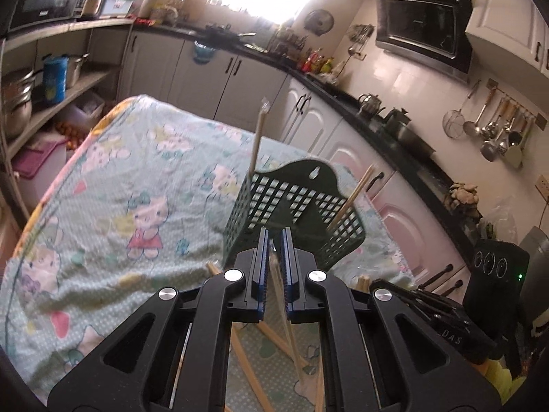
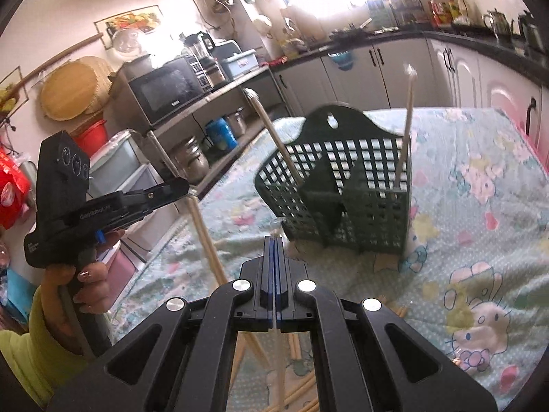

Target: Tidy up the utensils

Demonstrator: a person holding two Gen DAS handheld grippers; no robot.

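Left tongs (image 1: 273,237) are clamped on a thin chopstick (image 1: 278,295) that runs down between the blue pads. I should lift it clear, then tip it into the green basket (image 1: 295,219) just ahead on the cloth-covered surface (image 1: 113,185).

Right tongs (image 2: 273,243) pinch another chopstick (image 2: 278,350). From this side, the basket (image 2: 343,185) has two parts, one chopstick standing in each.

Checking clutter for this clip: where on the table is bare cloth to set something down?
Free: the cloth left of the green basket, toward the shelves, and its other side. Crowded: the near edge under both grippers, where loose chopsticks lie.
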